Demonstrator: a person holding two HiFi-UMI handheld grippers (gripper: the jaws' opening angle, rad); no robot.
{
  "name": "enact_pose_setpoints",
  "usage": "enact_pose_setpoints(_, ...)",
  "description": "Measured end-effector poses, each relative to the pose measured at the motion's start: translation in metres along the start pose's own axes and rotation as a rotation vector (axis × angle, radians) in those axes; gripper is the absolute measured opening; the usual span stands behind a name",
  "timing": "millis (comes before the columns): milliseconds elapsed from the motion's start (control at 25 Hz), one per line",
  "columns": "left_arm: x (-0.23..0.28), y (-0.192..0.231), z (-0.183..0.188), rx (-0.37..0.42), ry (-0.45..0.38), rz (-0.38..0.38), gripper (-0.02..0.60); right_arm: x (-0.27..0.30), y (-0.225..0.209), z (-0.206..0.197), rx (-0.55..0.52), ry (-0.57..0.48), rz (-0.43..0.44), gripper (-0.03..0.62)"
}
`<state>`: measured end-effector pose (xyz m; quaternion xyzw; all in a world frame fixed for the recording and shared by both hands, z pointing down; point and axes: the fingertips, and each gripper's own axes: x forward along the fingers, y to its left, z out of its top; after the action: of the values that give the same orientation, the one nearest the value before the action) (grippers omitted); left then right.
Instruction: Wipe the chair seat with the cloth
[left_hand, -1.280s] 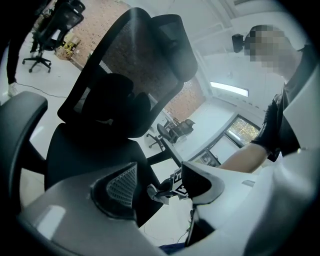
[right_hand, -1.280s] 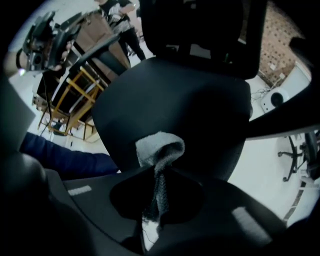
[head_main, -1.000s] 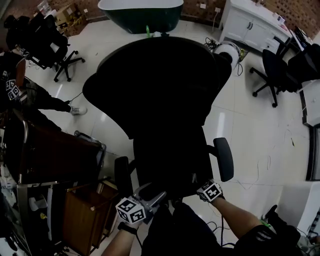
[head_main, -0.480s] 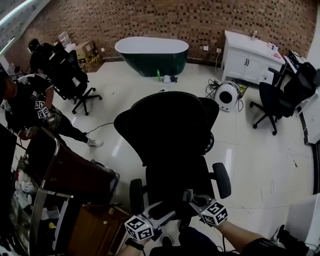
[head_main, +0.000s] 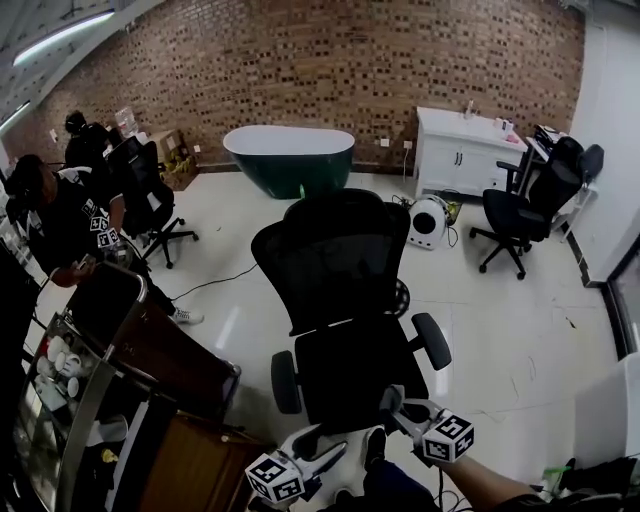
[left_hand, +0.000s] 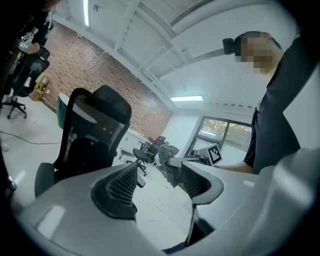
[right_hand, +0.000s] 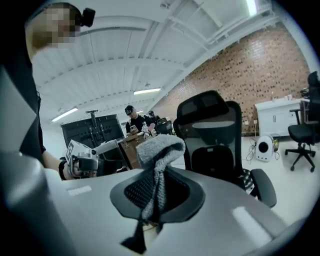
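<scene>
A brick wall (head_main: 330, 60) runs along the far end of the room. A dark green bathtub (head_main: 288, 155) and a white cabinet (head_main: 462, 150) stand against it. Out on the pale floor is the black office chair (head_main: 335, 260), its mesh back towards the wall and its chair seat (head_main: 355, 370) towards the person holding the tools. More office chairs stand off to either side, and a small white fan (head_main: 427, 222) sits on the floor near the cabinet.

Both grippers are just in front of the seat's near edge. The left gripper (head_main: 330, 448) has its jaws spread, with only open air between them. The right gripper (head_main: 395, 402) is pressed together on the grey cloth (right_hand: 157, 150). The cloth bunches up above the jaws and a thin tail of it hangs down between them. In the right gripper view the cloth is held up clear of the seat, with the chair beyond it.
</scene>
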<state>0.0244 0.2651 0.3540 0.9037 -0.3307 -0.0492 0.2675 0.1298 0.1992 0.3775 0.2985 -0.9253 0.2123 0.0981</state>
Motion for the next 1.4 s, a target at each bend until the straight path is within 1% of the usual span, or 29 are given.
enact_pose_setpoints(120, -0.037, -0.031, -0.011, 0.005, -0.006, -0.020, 0.302, -0.032, 0.035, -0.003, 0.032, -0.052, -0.020, 0.029)
enact_pose_setpoints(200, -0.054, -0.048, -0.017, 0.028, -0.001, -0.040, 0.302, -0.052, 0.055, -0.007, 0.048, -0.072, -0.029, 0.029)
enact_pose_setpoints(280, -0.066, -0.064, -0.022, 0.054, 0.003, -0.057, 0.302, -0.071, 0.076, -0.014, 0.041, -0.080, -0.030, 0.028)
enact_pose_setpoints(440, -0.077, -0.090, -0.026, 0.066, -0.024, -0.069, 0.302, -0.101, 0.111, -0.030, 0.013, -0.074, -0.019, 0.028)
enact_pose_setpoints(640, -0.080, -0.118, -0.037, 0.057, -0.047, -0.063, 0.301, -0.128, 0.134, -0.040, -0.020, -0.077, 0.012, 0.028)
enact_pose_setpoints(800, -0.071, -0.136, -0.047, 0.051, -0.065, -0.051, 0.301, -0.152, 0.143, -0.038, -0.031, -0.089, 0.055, 0.028)
enact_pose_setpoints(920, -0.059, -0.154, -0.054, 0.059, -0.066, -0.053, 0.301, -0.172, 0.141, -0.046, -0.049, -0.072, 0.077, 0.028)
enact_pose_setpoints(1000, -0.053, -0.164, -0.054, 0.073, -0.073, -0.051, 0.301, -0.184, 0.135, -0.053, -0.061, -0.061, 0.084, 0.027)
enact_pose_setpoints(1200, -0.041, -0.186, -0.056, 0.092, -0.100, -0.035, 0.301, -0.211, 0.123, -0.053, -0.069, -0.062, 0.095, 0.027)
enact_pose_setpoints(1320, -0.039, -0.193, -0.061, 0.098, -0.105, -0.027, 0.301, -0.217, 0.118, -0.053, -0.078, -0.079, 0.094, 0.028)
enact_pose_setpoints(1400, -0.038, -0.196, -0.063, 0.097, -0.111, -0.022, 0.301, -0.219, 0.120, -0.052, -0.075, -0.088, 0.110, 0.026)
